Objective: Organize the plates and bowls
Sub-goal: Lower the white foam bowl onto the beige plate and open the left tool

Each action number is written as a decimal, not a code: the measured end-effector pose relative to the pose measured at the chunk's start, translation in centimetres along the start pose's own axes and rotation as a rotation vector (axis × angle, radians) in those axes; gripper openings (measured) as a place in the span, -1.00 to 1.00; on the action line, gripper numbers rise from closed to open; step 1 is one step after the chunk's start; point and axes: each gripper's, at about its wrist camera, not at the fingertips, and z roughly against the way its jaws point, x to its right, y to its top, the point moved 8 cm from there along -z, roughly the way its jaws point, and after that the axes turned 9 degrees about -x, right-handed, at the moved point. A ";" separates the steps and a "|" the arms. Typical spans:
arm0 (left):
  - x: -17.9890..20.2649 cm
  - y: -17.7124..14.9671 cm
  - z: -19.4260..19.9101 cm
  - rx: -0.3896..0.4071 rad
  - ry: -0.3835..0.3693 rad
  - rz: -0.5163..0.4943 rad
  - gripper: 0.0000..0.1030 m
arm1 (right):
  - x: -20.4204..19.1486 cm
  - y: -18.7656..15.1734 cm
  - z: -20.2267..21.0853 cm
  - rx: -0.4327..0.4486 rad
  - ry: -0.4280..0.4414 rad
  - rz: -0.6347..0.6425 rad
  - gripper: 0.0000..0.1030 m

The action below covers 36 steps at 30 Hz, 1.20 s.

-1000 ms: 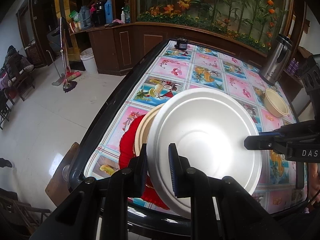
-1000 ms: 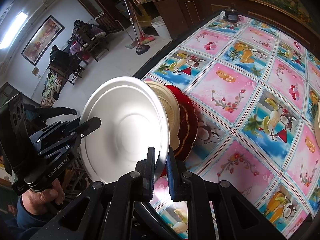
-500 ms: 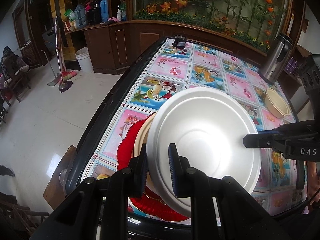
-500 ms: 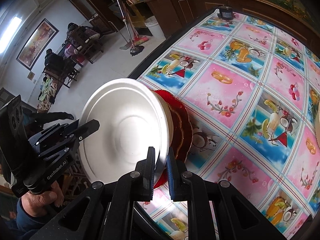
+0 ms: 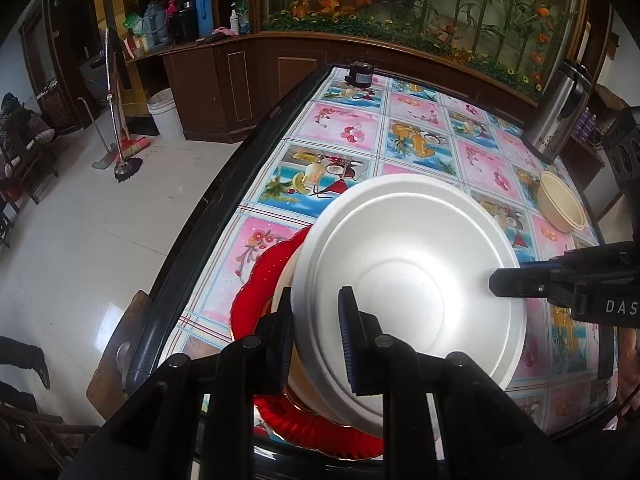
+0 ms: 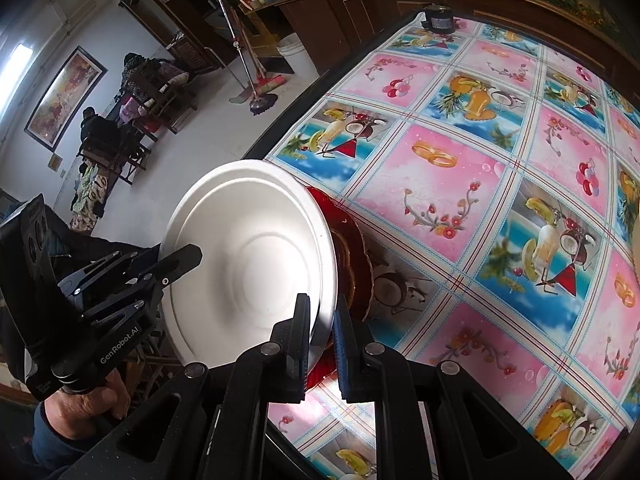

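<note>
- The white plate [image 5: 404,280] is held by both grippers at once: the left gripper [image 5: 314,336] has its jaws pinched on the near rim, and the right gripper [image 6: 322,334] has its jaws pinched on the opposite rim.
- Taking the red plate [image 5: 256,280] as the landmark: it lies on the table [image 5: 420,120] at the near edge, a cream plate [image 5: 285,280] sits on top of it, and the white plate hangs tilted right over those two. Whether it already touches the cream plate underneath cannot be told from either view.
- Done so far, by my reading: a pile has been started, red plate at the bottom and cream plate on it, and the white one has been brought over the pile.
- Left to do for this piece: lower it flat onto the pile, then let both pairs of jaws spread and draw back.
- A cream bowl [image 5: 560,204] stands well apart from the red plate, toward the far right side of the table near a steel flask [image 5: 558,112]. It is not yet grouped with anything, so it probably remains to be dealt with.
- No other plates or bowls show on the visible cloth, so the task looks past its middle, with this placement and the bowl outstanding.
</note>
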 end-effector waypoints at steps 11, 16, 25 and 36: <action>-1.2 -1.3 -1.3 -0.044 0.010 0.032 -0.58 | -1.1 0.0 -1.4 -0.042 0.029 0.020 -0.72; -1.2 -1.4 -1.6 -0.052 0.017 0.037 -0.58 | -1.2 0.1 -1.2 -0.033 0.026 0.029 -0.71; -1.7 -1.8 -1.6 -0.054 0.028 0.050 -0.58 | -1.9 -0.1 -1.1 -0.026 0.010 0.062 -0.34; -2.3 -1.9 -0.6 -0.034 0.036 0.084 -0.39 | -1.8 0.1 0.3 0.021 0.009 0.071 -0.13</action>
